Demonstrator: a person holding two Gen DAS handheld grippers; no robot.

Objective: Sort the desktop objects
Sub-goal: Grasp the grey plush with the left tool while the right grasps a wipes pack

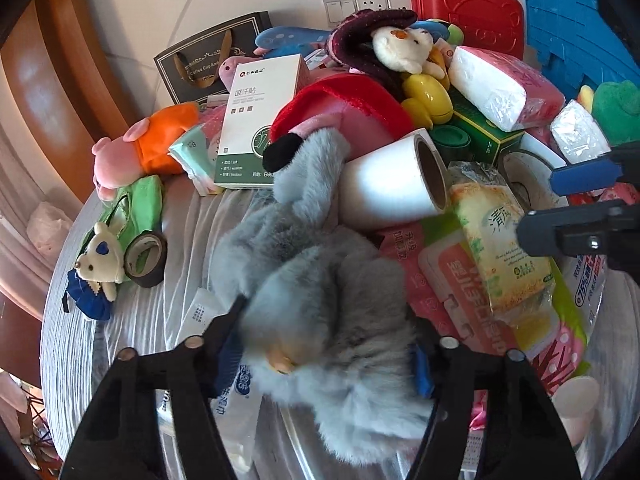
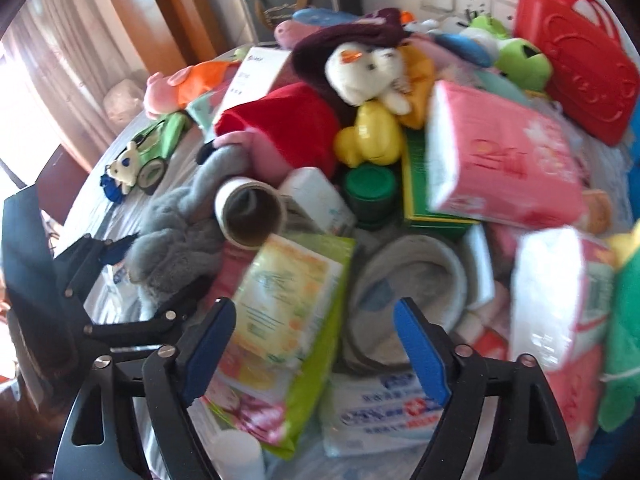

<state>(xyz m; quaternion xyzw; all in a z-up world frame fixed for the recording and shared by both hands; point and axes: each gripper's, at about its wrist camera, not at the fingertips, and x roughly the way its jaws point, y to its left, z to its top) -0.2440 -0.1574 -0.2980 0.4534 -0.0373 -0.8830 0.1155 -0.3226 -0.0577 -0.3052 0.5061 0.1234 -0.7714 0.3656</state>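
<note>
The left claw squeezes the fluffy grey toy, so lift it slowly off the pile, while the right claw waits wide open.

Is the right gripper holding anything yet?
No, the right gripper is open, its blue pads apart above the tissue pack without clamping it.

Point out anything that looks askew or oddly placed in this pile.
The whole heap is jumbled. Most askew: the white roll with a cardboard core lies on its side, resting against the grey plush toy. The pink tissue pack sits tilted on the green box. No spill or damage shows.
</note>
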